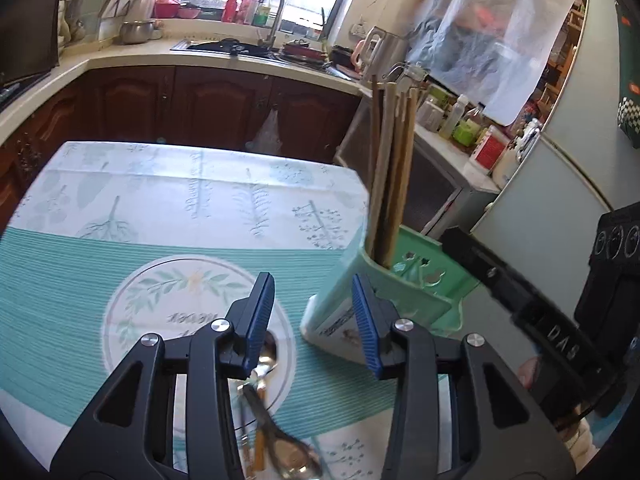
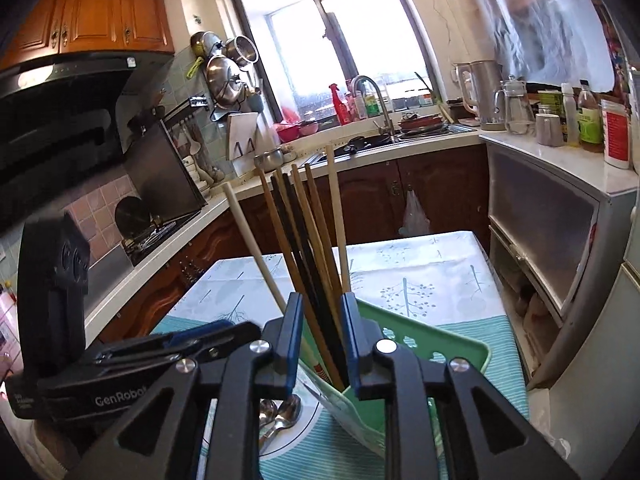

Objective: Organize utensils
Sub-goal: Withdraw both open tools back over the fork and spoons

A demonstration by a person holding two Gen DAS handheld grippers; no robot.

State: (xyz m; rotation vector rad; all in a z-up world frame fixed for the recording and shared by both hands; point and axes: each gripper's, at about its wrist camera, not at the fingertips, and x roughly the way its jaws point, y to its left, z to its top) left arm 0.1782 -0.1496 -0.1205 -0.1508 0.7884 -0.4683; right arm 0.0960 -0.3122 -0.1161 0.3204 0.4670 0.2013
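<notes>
Left wrist view: the left gripper [image 1: 314,320] hovers above the table [image 1: 120,184] with its jaws wide apart and nothing between them. The green utensil holder [image 1: 404,280] stands just right of it, chopsticks [image 1: 390,168] upright inside. Spoons [image 1: 276,408] lie loose on the placemat [image 1: 80,272], left of the holder and beneath the gripper. The holder looks tilted; a nudge from the right finger could tip it, spilling the chopsticks.

Right wrist view: the right gripper [image 2: 320,344] reaches over the holder's near wall, jaws narrowly parted around the dark chopsticks, whether gripping them I cannot tell. Pulling sideways here could drag the holder over onto the spoons lying left of it.
</notes>
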